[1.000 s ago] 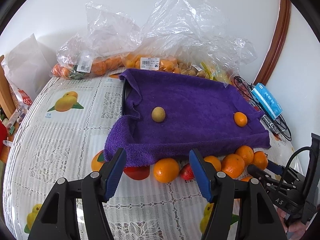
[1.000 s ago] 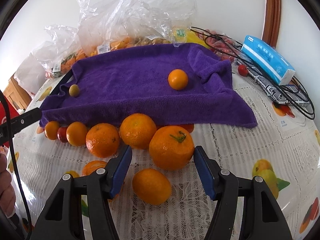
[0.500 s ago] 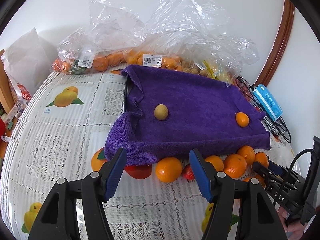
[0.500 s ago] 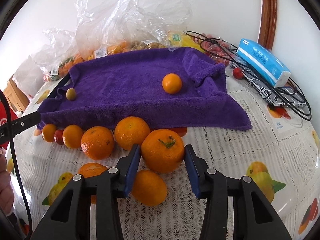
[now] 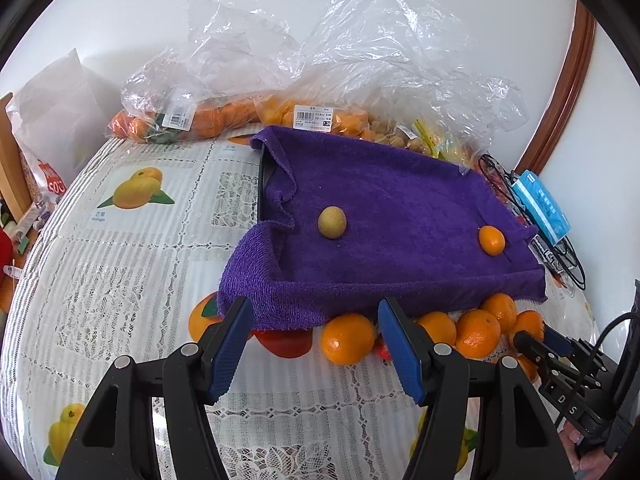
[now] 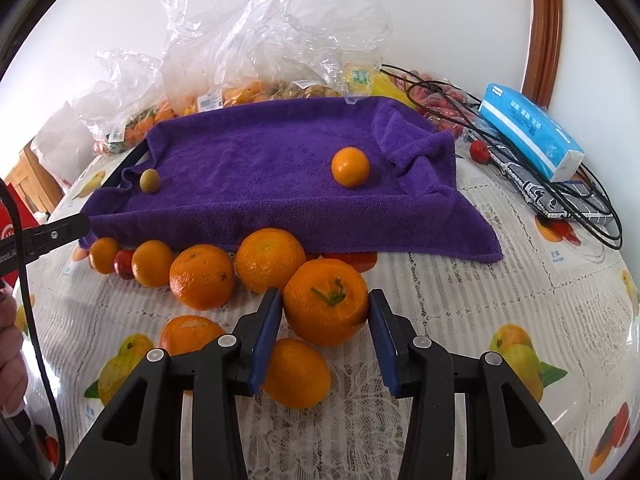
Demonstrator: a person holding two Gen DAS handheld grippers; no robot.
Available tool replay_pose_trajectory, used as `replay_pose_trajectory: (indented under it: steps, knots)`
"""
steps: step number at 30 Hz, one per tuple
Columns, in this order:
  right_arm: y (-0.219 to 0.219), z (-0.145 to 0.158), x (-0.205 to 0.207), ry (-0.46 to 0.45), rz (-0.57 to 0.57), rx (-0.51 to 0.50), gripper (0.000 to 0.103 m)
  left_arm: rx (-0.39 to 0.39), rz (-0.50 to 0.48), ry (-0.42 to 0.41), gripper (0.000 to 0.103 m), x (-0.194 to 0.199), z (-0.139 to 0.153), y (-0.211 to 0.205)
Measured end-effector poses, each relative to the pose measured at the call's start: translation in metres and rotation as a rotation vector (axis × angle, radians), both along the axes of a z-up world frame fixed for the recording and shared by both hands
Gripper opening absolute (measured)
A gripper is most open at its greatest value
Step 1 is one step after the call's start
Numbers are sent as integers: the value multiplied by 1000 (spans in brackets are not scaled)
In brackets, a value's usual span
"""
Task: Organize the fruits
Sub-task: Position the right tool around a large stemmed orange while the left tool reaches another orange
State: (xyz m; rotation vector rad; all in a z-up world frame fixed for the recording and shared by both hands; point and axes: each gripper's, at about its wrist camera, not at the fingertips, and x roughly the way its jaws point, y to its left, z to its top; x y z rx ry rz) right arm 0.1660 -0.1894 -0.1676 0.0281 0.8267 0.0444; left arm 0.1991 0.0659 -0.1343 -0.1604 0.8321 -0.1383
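Note:
My right gripper [image 6: 325, 306] is shut on a large orange with a green stem [image 6: 325, 300], both blue pads against its sides, just above the tablecloth. Several more oranges [image 6: 202, 276] and a small red fruit [image 6: 124, 265] lie in a row before the purple towel [image 6: 280, 184]. A small orange [image 6: 350, 167] and a yellow-green fruit [image 6: 149, 180] rest on the towel. My left gripper [image 5: 316, 322] is open and empty, hovering before the towel's [image 5: 400, 216] near edge, beside an orange [image 5: 348, 338].
Clear plastic bags of fruit [image 5: 280, 80] stand behind the towel against the wall. A blue tissue pack [image 6: 528, 132], black cables [image 6: 580, 200] and a dark case lie at the right. The table curves away at the left edge.
My right gripper has closed from wide open onto the stemmed orange. My left gripper has stayed open and drawn back a little from the towel.

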Motion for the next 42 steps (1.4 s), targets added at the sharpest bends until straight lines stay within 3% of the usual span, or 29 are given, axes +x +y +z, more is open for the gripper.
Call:
replay_pose_trajectory:
  steps: [13,19,23,26,34,42]
  knots:
    - [2,-10,10,15,12,1,45,-8,-4,5,63,0,-1,2]
    - [-3,-13,14,10,36,22,44,-15,-57,11,63,-2,-2,-2]
    - [-2,-12,10,-4,49,4,44,26,-87,17,63,-5,-6,-12]
    - [-2,-10,6,-9,57,0,44,46,-68,20,63,-4,-8,-14]
    - [-13,-9,2,-5,67,41,44,10,-42,59,61,8,-17,-10]
    - [-14,-14,14,23,76,79,45,101,-62,54,36,8,-27,-27]
